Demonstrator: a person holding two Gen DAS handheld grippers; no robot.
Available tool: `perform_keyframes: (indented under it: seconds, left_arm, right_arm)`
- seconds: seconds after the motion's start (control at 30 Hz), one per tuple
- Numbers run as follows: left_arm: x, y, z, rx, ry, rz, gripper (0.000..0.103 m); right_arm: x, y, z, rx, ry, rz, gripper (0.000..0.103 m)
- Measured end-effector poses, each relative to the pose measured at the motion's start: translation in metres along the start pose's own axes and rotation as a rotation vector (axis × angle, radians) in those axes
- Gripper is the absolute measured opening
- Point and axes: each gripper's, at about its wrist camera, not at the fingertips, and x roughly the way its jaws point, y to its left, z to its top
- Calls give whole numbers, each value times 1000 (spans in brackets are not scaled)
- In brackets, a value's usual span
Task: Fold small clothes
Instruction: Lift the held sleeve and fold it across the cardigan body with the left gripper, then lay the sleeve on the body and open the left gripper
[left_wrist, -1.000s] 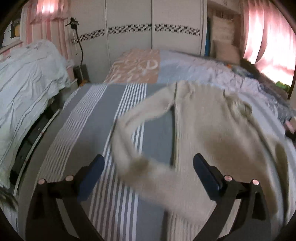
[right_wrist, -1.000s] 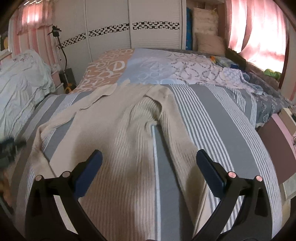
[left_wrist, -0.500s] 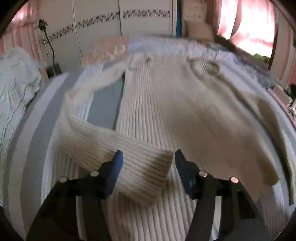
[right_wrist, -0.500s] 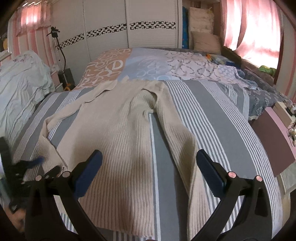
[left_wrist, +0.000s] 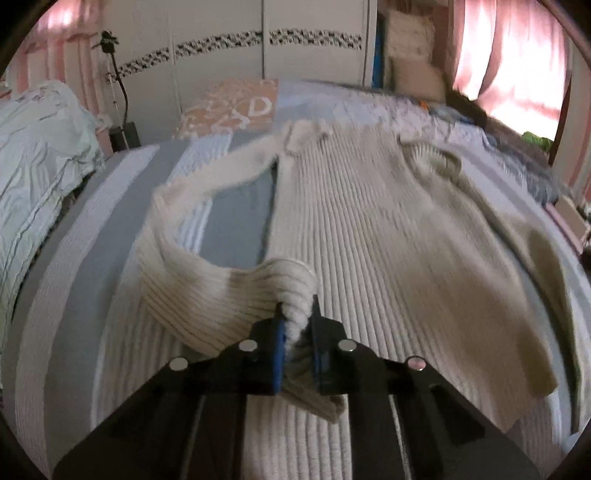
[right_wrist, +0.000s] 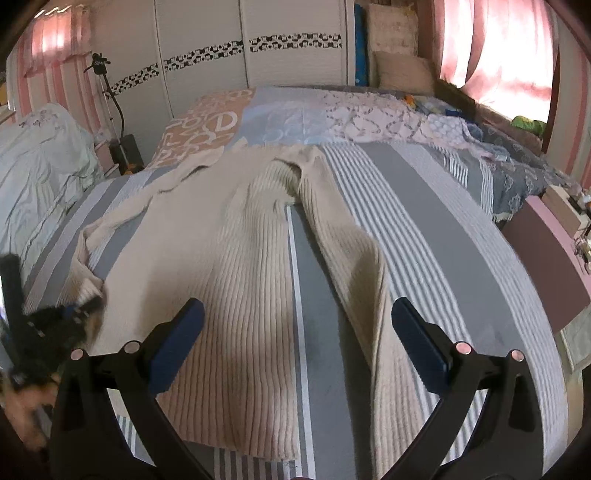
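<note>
1. Left wrist view: the left gripper (left_wrist: 297, 325) has its blue pads pressed together on the cuff end of the sweater's left sleeve (left_wrist: 221, 295). The ribbed knit bunches up between them and a tail of cuff hangs out on the near side.
2. Same view: that sleeve is lifted off the striped bedspread (left_wrist: 74, 266) and curves from the gripper out to the left, then back toward the far shoulder, leaving a patch of grey stripe showing inside the loop.
3. Same view: the cream ribbed sweater (left_wrist: 388, 236) lies flat along the bed, its collar at the far end. The picture is somewhat blurred.
4. Right wrist view: the right gripper (right_wrist: 295, 325) is spread wide, its two blue pads well apart and holding nothing. It hangs above the near hem of the sweater (right_wrist: 236, 258).
5. Same view: the right sleeve (right_wrist: 354, 266) lies straight on the bedspread (right_wrist: 443, 236), just beside the body with a grey stripe between them.
6. Same view: at the left edge the left gripper (right_wrist: 74, 312) shows dark and blurred at the sleeve's end. A pale duvet (right_wrist: 40, 173) lies far left, and pink curtains (right_wrist: 495, 48) glow far right.
</note>
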Motion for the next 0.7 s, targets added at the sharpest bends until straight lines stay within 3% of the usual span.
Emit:
perform_keyframes:
  seconds: [0.13, 0.33, 0.47, 0.7]
  left_arm:
    - [-24, 11, 41, -28, -79, -20, 11]
    - [-28, 18, 125, -69, -169, -50, 11]
    - [0, 5, 180, -82, -177, -75, 11]
    - [70, -37, 233, -56, -132, -128, 11]
  right_arm:
    - [11, -2, 8, 3, 5, -4, 100]
    - [36, -9, 59, 16, -23, 29, 100]
    - [64, -22, 105, 53, -26, 32, 100]
    - [111, -32, 163, 58, -12, 3, 100]
